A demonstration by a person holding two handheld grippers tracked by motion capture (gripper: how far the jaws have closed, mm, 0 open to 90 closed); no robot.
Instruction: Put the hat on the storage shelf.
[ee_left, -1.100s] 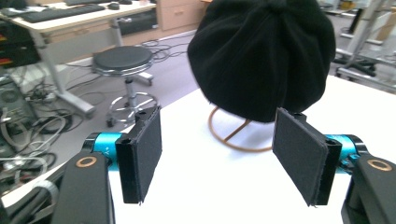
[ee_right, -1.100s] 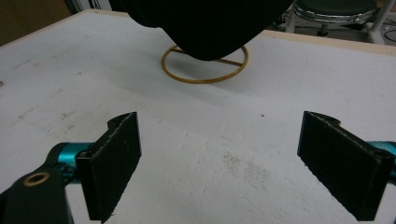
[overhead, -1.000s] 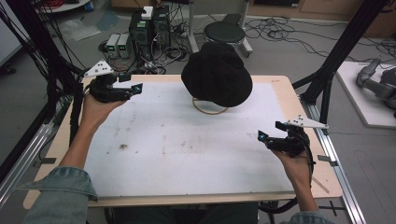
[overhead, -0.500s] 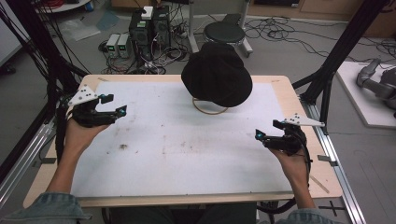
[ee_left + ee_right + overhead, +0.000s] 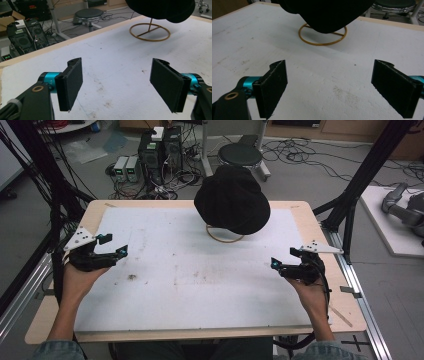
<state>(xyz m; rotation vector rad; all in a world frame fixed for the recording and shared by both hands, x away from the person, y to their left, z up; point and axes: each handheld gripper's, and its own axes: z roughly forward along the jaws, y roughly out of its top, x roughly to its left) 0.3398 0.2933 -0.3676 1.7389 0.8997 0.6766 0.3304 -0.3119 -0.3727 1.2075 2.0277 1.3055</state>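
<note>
A black hat (image 5: 232,199) sits on a gold wire stand (image 5: 224,235) at the far middle of the white table (image 5: 200,295), its crown well above the ring base, as a person holds a gripper at each side of the board. The left gripper (image 5: 114,246) hangs near the left edge, the right gripper (image 5: 281,259) near the right edge — both well apart from the hat and both with jaws spread wide, nothing between them. In the left gripper view and the right gripper view the hat (image 5: 162,8) (image 5: 324,13) looms ahead over the ring (image 5: 149,31) (image 5: 322,35), bare table lying between jaws and stand. The work appears to be at its opening step — the approach, with no contact made. The next move likely calls for both grippers to travel inward and forward, rise to brim height, and close on opposite sides of the soft fabric without tipping the light stand.
</note>
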